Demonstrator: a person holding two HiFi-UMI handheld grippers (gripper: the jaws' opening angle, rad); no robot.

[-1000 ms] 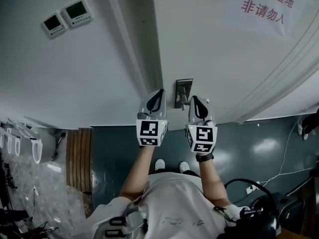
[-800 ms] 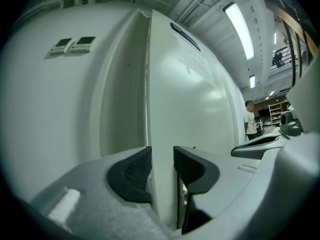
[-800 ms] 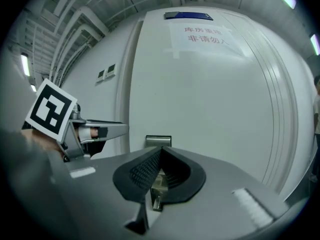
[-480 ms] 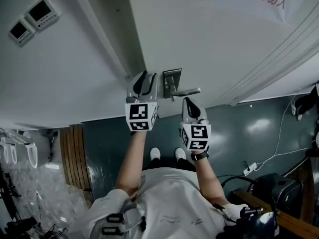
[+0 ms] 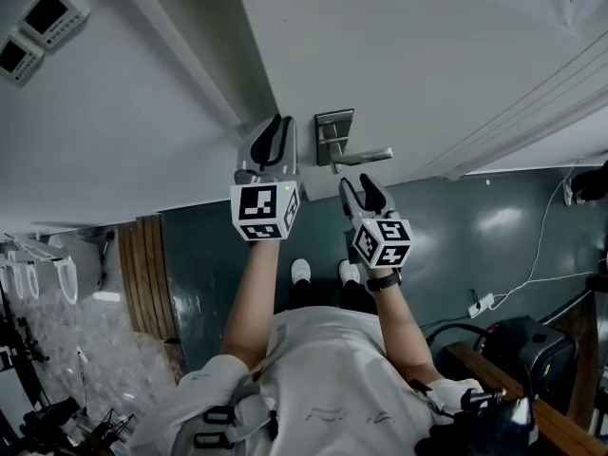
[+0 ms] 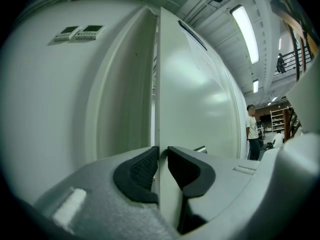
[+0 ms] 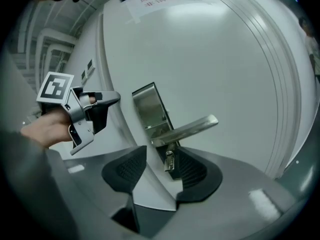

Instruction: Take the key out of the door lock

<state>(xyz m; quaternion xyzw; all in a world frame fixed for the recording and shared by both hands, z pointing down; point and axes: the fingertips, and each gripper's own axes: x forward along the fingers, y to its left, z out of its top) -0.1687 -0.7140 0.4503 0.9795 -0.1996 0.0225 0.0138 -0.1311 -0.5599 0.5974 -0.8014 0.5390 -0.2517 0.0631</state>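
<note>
Approach step: right gripper (image 5: 359, 188) lined up on key (image 7: 170, 162), not yet gripped.
Key sits in the lock just under the handle (image 7: 187, 129), at the foot of the plate (image 7: 147, 106), its bow sticking out from the door (image 7: 225, 59). Right jaws stand wide apart. The key lies in the gap between them, much nearer the right-hand pad (image 7: 194, 170) than the left, and seems to touch neither. Left gripper (image 5: 281, 127) is up at the door edge, well left of the lock. Its jaws are all but together, with only a sliver of gap in line with the edge, and nothing shows clamped there. Judgement: next move is a small shift to centre the key, then close on the bow and draw straight out along the lock axis. An off-centre grip risks twisting or slipping.
</note>
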